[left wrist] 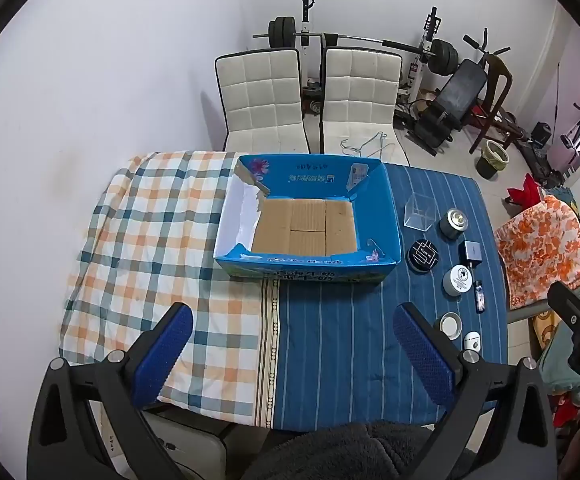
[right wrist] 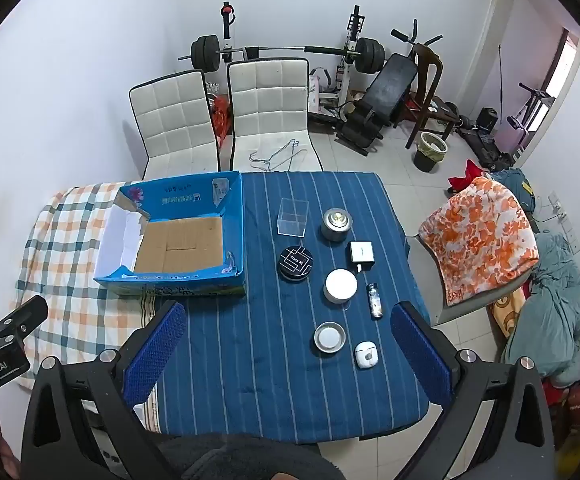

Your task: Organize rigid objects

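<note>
At the left of the right wrist frame, the blue cardboard box sits empty on the worktop, its brown floor bare, so I judge that nothing has been sorted yet. My left hand-held gripper hangs above the near edge with its pads spread wide and nothing between them; my right hand-held gripper is likewise wide open and empty.

I would start with the nearest pieces, lowering the right gripper straight over one item at a time and closing across the narrow side. Round tins may roll or slip, so a grip across the full diameter seems safest.

Counting left to right, on the striped cloth right of the box: one clear plastic cube, one black round tin, one shallow metal dish, one silver canister, one white round jar, one white charger block, one white earbud case, one small lighter-like stick. Eight loose items, one box.
</note>
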